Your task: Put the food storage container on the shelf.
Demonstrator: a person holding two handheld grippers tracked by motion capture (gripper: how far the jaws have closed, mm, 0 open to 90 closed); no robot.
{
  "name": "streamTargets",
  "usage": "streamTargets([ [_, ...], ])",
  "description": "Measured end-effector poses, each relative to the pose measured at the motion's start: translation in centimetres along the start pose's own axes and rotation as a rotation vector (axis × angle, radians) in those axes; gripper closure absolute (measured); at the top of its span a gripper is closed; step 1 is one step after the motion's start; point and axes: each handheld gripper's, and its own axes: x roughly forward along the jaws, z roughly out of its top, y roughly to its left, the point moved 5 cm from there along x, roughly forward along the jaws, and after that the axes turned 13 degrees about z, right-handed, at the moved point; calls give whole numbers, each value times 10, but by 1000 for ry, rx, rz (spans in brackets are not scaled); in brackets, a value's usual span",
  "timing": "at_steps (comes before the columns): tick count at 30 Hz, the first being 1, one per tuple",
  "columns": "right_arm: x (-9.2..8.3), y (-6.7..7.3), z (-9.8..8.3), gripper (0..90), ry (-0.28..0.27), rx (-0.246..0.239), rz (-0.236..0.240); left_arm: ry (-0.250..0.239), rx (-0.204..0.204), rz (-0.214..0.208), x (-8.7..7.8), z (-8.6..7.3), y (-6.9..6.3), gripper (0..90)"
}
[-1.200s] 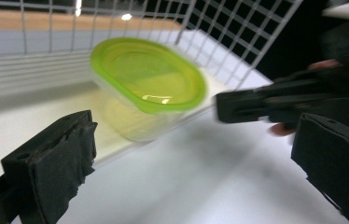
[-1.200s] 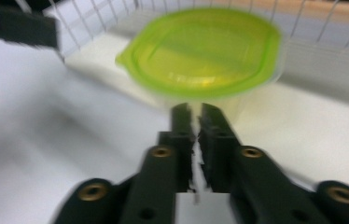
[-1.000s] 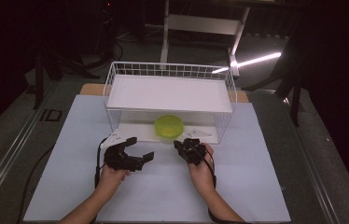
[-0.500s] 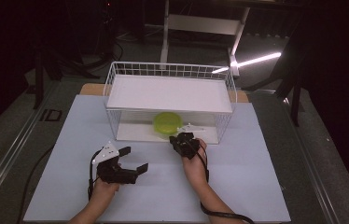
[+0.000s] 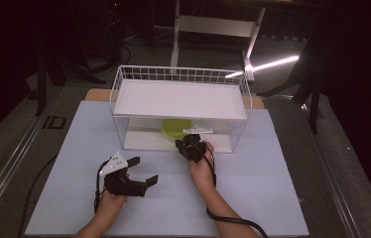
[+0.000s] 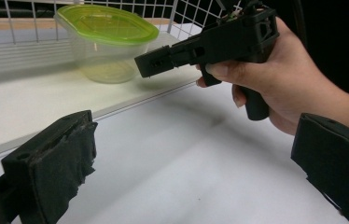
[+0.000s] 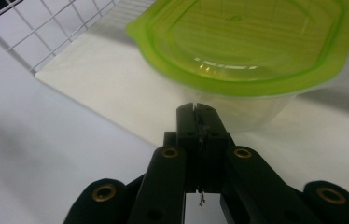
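Partly shelf-hidden: lidded container (image 5: 176, 127), behind right gripper (image 5: 189, 147).

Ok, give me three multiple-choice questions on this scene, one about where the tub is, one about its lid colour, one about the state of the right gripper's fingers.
1. Where does the tub stand?
A. on top of the wire rack
B. on the lower shelf of the wire rack
C. on the table outside the rack

2. What colour is the lid?
A. green
B. red
C. blue

3. How do the fingers of the right gripper stand?
A. wide apart
B. closed together, nothing between them
C. clamped on the lid

Answers:
1 B: the high view shows the tub under the rack's top board, on the white shelf below.
2 A: both gripper views show a translucent green lid on a clear tub.
3 B: in the right gripper view the fingers meet just short of the tub.
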Motion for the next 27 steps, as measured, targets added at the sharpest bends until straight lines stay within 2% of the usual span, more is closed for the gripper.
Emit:
streamTargets([
  [5,-10,13,-7,852,1,-29,31,-9,28,-15,0,1,0,8],
  [9,-25,23,-10,763,-5,-63,53,-22,19,-54,-3,6,-2,8],
  [11,-34,26,-9,675,-18,-80,63,-26,26,-63,-4,9,-3,8],
  [14,-47,31,-9,529,-41,-71,89,-31,38,-68,-7,12,-5,9],
  [16,-56,34,-9,425,-59,-101,96,-32,41,-74,-8,14,-5,9],
  [17,-59,35,-9,390,-64,-100,99,-30,42,-70,-9,15,-4,8],
  [22,-75,36,-12,283,-102,-44,118,-33,28,-72,-13,20,-1,8],
  [25,-82,38,-13,198,-109,-85,120,-36,29,-73,-15,23,-1,8],
  [27,-87,40,-14,179,-125,-91,127,-40,38,-80,-18,26,-3,8],
])
